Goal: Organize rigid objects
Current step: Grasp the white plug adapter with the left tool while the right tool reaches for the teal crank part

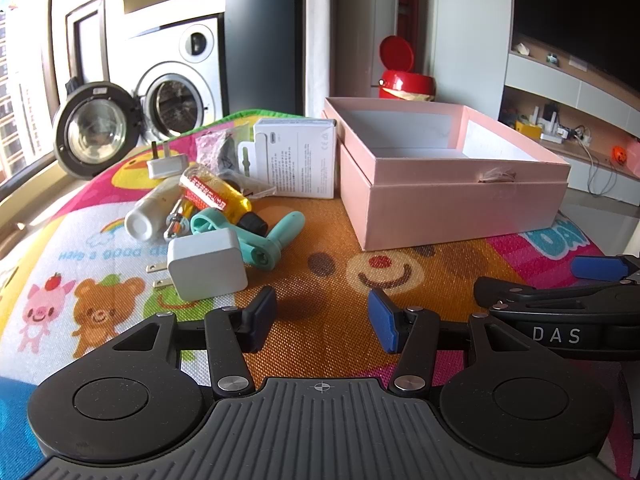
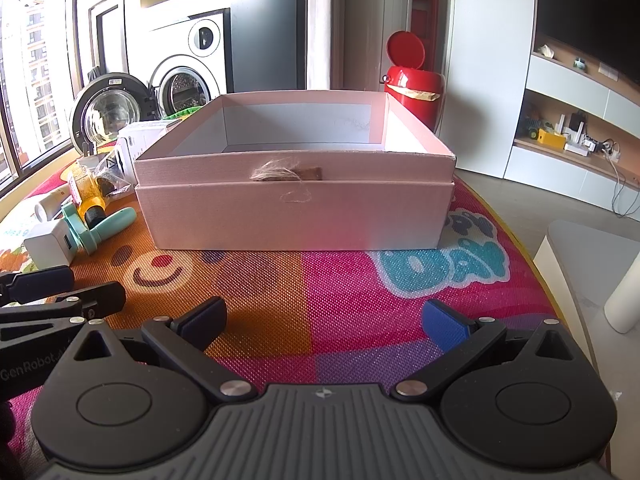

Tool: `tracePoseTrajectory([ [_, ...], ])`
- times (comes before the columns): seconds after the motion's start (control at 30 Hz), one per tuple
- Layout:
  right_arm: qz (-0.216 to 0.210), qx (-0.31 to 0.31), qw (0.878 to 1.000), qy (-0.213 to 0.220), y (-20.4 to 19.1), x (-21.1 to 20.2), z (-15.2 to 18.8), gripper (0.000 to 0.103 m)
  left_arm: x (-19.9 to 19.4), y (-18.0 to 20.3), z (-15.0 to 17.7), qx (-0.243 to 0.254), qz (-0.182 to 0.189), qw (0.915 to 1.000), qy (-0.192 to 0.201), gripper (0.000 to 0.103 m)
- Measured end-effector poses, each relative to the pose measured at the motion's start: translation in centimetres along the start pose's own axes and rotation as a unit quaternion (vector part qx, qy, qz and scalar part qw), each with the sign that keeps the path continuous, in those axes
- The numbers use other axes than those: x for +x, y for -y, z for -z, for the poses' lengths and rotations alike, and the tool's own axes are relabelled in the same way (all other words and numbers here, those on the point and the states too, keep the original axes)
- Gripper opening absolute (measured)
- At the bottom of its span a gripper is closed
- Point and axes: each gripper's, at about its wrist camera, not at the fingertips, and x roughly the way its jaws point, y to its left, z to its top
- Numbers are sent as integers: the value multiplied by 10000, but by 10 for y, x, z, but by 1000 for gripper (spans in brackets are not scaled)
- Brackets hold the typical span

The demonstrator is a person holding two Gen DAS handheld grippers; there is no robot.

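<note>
An open pink box (image 1: 460, 192) (image 2: 296, 204) stands on the colourful play mat, its inside empty. Left of it lies a pile: a white charger plug (image 1: 206, 264) (image 2: 50, 246), a teal handled tool (image 1: 266, 240) (image 2: 102, 226), a yellow bottle (image 1: 218, 196) (image 2: 88, 192), a white tube (image 1: 150, 210), another white plug (image 1: 166, 164) and a white carton (image 1: 298, 156). My left gripper (image 1: 322, 320) is open and empty, low over the mat just right of the charger. My right gripper (image 2: 324, 324) is open and empty, facing the box front.
The right gripper shows at the right edge of the left wrist view (image 1: 560, 304); the left gripper shows at the left edge of the right wrist view (image 2: 48, 296). A washing machine (image 1: 176, 92) with open door and a red bin (image 2: 414, 84) stand behind. The mat's right edge (image 2: 532, 264) borders the floor.
</note>
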Motion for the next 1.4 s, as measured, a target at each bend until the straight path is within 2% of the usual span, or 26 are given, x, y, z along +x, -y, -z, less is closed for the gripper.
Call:
tracePoseTrajectory([
  [1.0, -9, 9, 10000, -5, 0, 0, 0, 103, 0, 0, 0, 7, -6, 10000, 2, 56],
  [1.17, -155, -43, 9998, -142, 3, 0, -3, 103, -6, -9, 1, -247, 197, 9995, 36, 52],
  [1.23, -371, -134, 9986, -344, 8, 1, -8, 103, -15, -19, 3, -442, 258, 9987, 86, 52],
  [1.3, -533, -298, 9969, -492, 11, 0, -11, 103, -27, -35, 4, -506, 173, 9979, 376, 52],
  [1.4, -671, -434, 9951, -588, 14, 0, -12, 103, -34, -59, -5, -345, 273, 9969, 650, 52],
])
